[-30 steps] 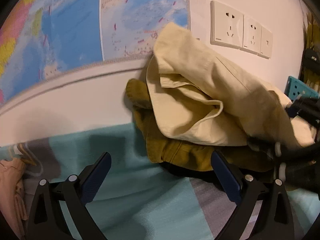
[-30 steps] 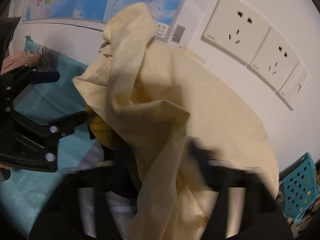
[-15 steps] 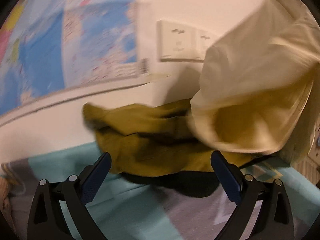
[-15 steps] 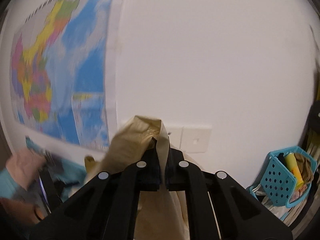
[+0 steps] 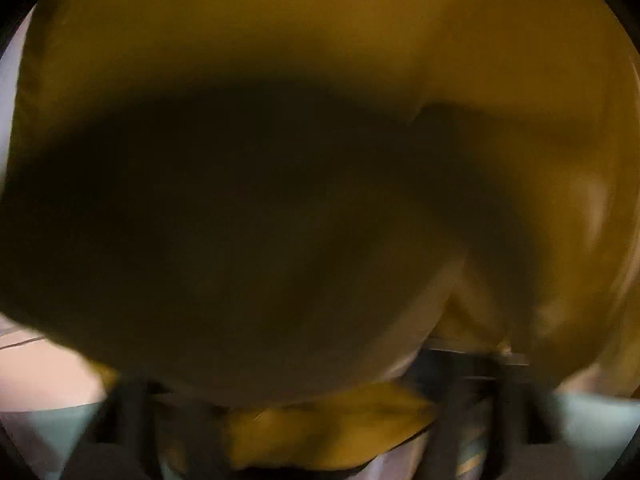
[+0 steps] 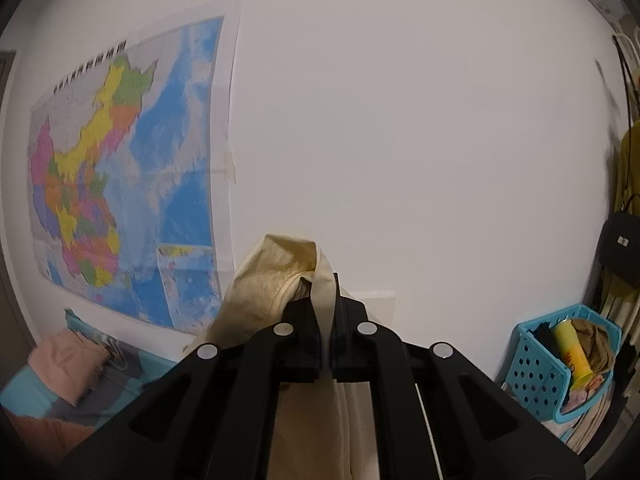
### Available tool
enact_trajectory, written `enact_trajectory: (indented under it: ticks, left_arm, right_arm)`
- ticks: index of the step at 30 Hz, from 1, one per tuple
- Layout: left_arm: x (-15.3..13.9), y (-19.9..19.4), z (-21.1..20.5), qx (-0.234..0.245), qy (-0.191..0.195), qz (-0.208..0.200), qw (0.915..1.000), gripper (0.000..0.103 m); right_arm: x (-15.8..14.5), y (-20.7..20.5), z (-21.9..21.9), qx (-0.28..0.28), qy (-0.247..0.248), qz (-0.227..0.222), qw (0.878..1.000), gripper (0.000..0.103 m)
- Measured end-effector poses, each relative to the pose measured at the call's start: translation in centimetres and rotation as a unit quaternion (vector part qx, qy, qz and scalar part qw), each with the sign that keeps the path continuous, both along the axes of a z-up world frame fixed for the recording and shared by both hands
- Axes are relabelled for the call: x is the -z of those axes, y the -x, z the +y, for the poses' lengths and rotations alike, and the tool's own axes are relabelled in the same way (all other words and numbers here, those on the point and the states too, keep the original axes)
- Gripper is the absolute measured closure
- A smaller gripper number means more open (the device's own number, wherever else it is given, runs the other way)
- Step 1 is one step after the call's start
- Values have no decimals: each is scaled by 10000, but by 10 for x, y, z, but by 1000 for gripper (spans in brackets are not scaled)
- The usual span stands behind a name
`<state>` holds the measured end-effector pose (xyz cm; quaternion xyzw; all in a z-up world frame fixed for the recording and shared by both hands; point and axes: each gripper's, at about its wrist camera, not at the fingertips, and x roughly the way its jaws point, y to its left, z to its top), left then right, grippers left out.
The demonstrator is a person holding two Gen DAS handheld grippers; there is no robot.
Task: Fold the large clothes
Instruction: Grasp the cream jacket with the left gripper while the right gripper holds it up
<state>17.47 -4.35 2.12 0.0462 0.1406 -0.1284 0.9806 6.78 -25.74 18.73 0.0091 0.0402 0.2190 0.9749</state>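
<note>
1. The left gripper [image 5: 320,420] is blurred and buried in cloth; its jaws have just been closing, though whether they pinch anything cannot be told.
2. Cream garment [image 6: 276,280] fills the left wrist view (dark and close against the lens).
3. The right gripper [image 6: 330,320] is clamped on the garment's edge, held up before the white wall [image 6: 400,120].

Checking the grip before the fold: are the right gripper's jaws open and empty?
No: the right gripper is shut on the cream garment, a strip of cloth running between its jaws.
</note>
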Motion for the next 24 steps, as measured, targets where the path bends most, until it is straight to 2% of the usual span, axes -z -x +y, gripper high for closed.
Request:
enact_trajectory:
  ticks: [1, 5, 9, 12, 14, 16, 18, 20, 22, 24]
  left_arm:
    - [-9, -5, 3, 173, 160, 93, 9997, 100]
    - [-63, 11, 12, 407, 436, -401, 9974, 101]
    - [-130, 50, 30, 575, 711, -1081, 9899, 101]
    - [-184, 100, 45, 435, 600, -1878, 9794, 101]
    - [-220, 141, 58, 337, 494, -2219, 9732, 101]
    - [-242, 179, 69, 169, 285, -2542, 9666, 101]
    - [-261, 221, 84, -70, 36, -2686, 9632, 101]
    - [-273, 254, 100, -219, -44, -2663, 9636, 101]
    - [-277, 294, 116, -454, -236, -2645, 9630, 100]
    - [-274, 330, 124, -700, -485, -2757, 9575, 100]
  right_arm:
    - [-3, 4, -2, 38, 27, -23, 10000, 100]
    - [-30, 42, -30, 163, -90, -377, 9991, 100]
    - [-64, 96, -60, 205, -258, -845, 9959, 100]
    - [-87, 141, -77, 197, -291, -1159, 9926, 100]
    - [-99, 174, -85, -1, -361, -1300, 9909, 100]
    - [-103, 195, -87, -135, -409, -1381, 9895, 100]
    - [-103, 219, -83, -411, -403, -1434, 9880, 100]
    - [-97, 236, -76, -727, -420, -1453, 9858, 100]
    - [-89, 249, -68, -1077, -456, -1393, 9833, 100]
    - [-77, 263, -54, -1487, -450, -1340, 9787, 100]
